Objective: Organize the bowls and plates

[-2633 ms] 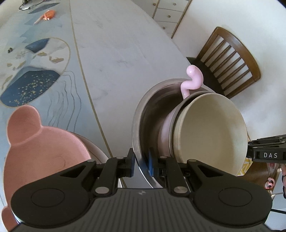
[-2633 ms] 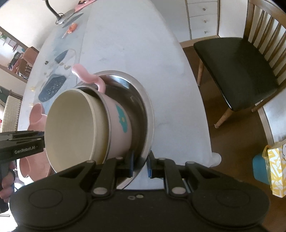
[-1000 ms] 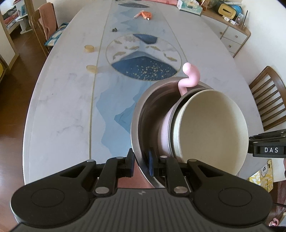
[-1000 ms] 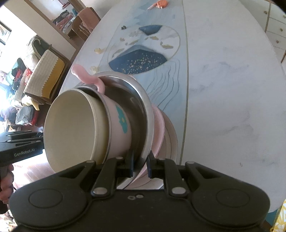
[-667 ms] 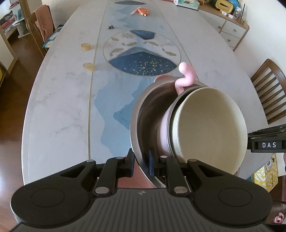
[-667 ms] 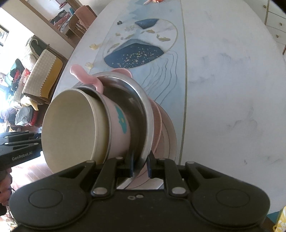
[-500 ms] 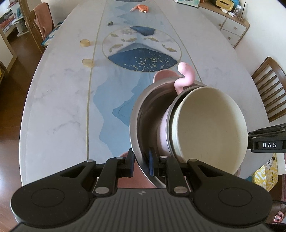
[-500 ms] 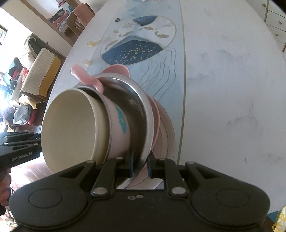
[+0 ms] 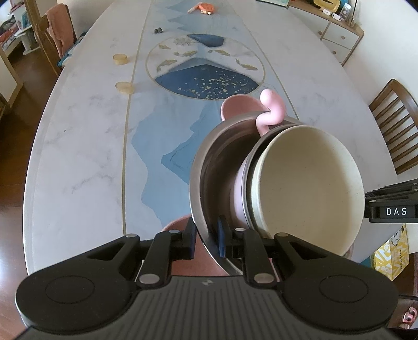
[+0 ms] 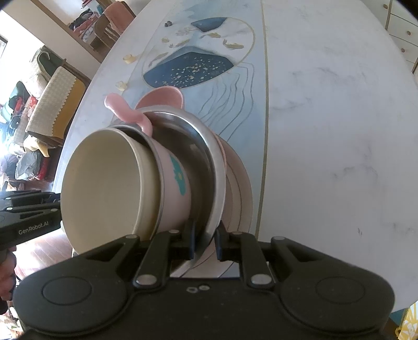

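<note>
A steel bowl (image 9: 209, 167) (image 10: 209, 157) holds a pink bowl with a curly handle (image 9: 271, 109) (image 10: 177, 180) and a cream bowl (image 9: 308, 188) (image 10: 104, 188) nested inside. My left gripper (image 9: 206, 236) is shut on the steel bowl's rim on one side. My right gripper (image 10: 205, 243) is shut on the rim on the opposite side. The stack hangs just above a pink eared plate (image 9: 237, 107) (image 10: 162, 98) that lies on a cream plate (image 10: 243, 188) on the table.
The long marble table (image 9: 78, 157) has a blue painted centre. Two small tan discs (image 9: 125, 87) lie at the left, orange items (image 9: 203, 6) at the far end. A wooden chair (image 9: 394, 123) stands right of the table.
Both grippers carried the bowl stack from the table's right edge to above the pink plate. In the last second it came a little lower and more of the plate shows behind it.
</note>
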`<state>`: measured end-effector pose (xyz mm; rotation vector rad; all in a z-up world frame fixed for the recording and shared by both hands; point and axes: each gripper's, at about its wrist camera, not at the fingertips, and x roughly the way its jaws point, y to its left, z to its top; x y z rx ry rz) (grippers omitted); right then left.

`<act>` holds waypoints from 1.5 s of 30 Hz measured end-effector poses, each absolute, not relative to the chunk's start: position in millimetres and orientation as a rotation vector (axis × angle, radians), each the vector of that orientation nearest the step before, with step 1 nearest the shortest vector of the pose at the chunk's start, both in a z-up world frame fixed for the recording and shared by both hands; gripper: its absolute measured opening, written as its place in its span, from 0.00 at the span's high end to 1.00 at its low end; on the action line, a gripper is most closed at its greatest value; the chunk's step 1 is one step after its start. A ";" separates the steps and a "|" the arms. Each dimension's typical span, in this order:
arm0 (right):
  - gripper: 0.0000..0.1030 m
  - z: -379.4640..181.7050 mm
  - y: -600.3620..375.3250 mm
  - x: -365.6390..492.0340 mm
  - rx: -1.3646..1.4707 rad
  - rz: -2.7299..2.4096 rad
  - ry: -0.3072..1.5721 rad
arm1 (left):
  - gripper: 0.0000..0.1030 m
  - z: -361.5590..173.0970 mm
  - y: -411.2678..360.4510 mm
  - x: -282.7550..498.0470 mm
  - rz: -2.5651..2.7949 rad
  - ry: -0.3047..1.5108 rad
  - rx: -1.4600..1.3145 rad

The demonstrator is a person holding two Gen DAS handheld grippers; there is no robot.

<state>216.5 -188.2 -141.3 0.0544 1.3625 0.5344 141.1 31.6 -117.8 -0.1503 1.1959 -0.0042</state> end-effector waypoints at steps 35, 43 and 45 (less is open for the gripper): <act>0.66 -127.2 -202.5 211.3 0.089 0.450 1.319 | 0.47 -103.6 46.9 146.6 0.006 1.122 -0.102; 0.57 -99.0 -207.0 199.3 0.071 0.455 1.245 | 0.47 -85.5 47.9 136.7 0.001 1.051 -0.071; 0.53 -89.9 -205.8 192.9 0.049 0.462 1.214 | 0.47 -79.9 46.1 133.7 -0.009 1.032 -0.061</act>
